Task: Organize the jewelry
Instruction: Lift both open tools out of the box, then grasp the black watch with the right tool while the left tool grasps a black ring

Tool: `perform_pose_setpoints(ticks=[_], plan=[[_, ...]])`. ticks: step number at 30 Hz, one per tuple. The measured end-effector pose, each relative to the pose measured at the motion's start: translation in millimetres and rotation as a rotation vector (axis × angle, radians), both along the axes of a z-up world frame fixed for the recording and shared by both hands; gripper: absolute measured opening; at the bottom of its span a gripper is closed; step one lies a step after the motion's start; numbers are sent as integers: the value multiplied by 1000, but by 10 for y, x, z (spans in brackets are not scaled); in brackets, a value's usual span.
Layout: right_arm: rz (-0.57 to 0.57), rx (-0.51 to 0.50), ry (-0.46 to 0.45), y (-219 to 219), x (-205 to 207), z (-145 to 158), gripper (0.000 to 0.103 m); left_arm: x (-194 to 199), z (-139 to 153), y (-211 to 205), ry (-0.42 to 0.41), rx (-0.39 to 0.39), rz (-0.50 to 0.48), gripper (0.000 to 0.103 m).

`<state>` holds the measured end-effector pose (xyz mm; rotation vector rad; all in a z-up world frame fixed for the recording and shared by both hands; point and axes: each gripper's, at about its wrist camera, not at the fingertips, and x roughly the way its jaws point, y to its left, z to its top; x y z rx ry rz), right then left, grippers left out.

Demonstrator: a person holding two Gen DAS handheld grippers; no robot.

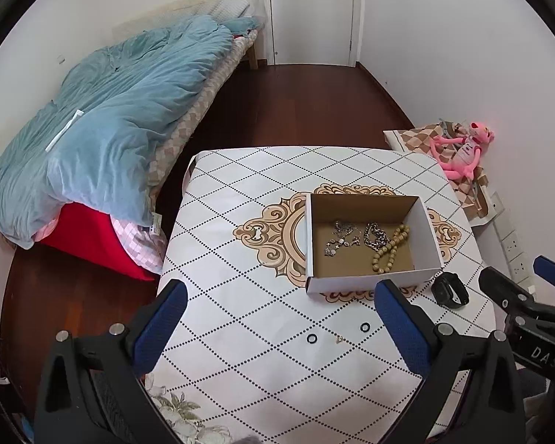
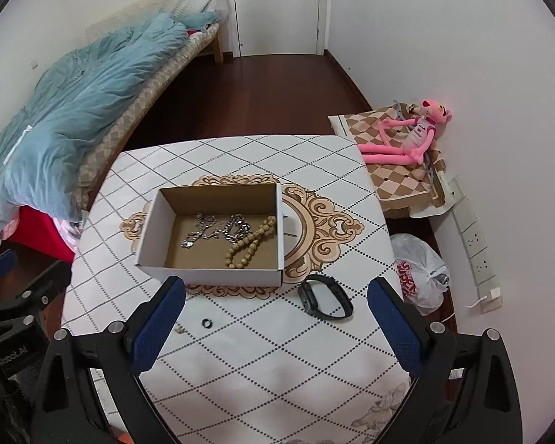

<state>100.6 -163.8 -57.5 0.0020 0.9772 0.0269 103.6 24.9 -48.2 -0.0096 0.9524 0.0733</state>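
Observation:
An open cardboard box (image 1: 366, 283) (image 2: 150, 236) stands on the patterned table and holds silver chains (image 1: 342, 238) (image 2: 203, 229) and a tan bead bracelet (image 1: 388, 248) (image 2: 249, 244). A black watch (image 1: 449, 290) (image 2: 323, 296) lies in front of the box's right corner. Two black rings (image 1: 311, 338) (image 1: 365, 327) and a small gold piece (image 1: 338, 339) lie on the cloth nearer me; one ring (image 2: 206, 322) shows in the right wrist view. My left gripper (image 1: 281, 327) is open and empty above the rings. My right gripper (image 2: 277, 318) (image 1: 525, 277) is open and empty before the watch.
The table (image 1: 262, 192) (image 2: 240, 351) has a white diamond-pattern cloth. A bed with a blue duvet (image 1: 111, 111) stands to the left. A pink plush toy (image 2: 407, 137) sits on a low stand at right, with a plastic bag (image 2: 421, 273) and wall sockets (image 2: 475, 244) below.

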Motion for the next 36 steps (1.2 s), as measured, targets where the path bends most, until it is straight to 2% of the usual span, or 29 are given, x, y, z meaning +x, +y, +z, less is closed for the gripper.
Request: perform_pose_setpoints(ticks=[4, 7, 16, 21, 23, 25, 27, 30, 31, 32, 34, 36], plan=[[12, 28, 11, 6, -104, -38, 100, -54, -48, 13, 15, -12, 29, 103], [-3, 78, 61, -101, -115, -250, 100, -74, -230, -10, 38, -8, 43, 103], [-258, 198, 238, -926, -18, -1263, 100, 8, -956, -81, 148, 40, 80, 103], [-347, 263, 233, -1211, 84, -1492, 99, 46, -1191, -38, 195, 41, 92, 103], [-371, 281, 220, -1275, 157, -1542, 91, 52, -1241, 18, 206, 38, 109, 103], [-384, 274, 212, -1298, 267, -1597, 74, 54, -1292, 91, 217, 34, 129, 103], [-383, 252, 216, -1286, 375, -1665, 64, 42, -1351, 174, 233, 30, 148, 103], [-366, 187, 209, -1216, 488, -1723, 58, 7, -1443, 238, 257, 35, 161, 103], [-350, 164, 204, -1174, 526, -1728, 50, -1, -1456, 240, 260, 36, 161, 103], [-339, 143, 204, -1134, 551, -1740, 47, -26, -1479, 243, 266, 34, 158, 103], [-299, 110, 200, -1031, 579, -1742, 20, -49, -1508, 237, 269, 34, 152, 103], [-267, 88, 195, -941, 567, -1740, 16, -71, -1543, 204, 275, 28, 138, 103]])
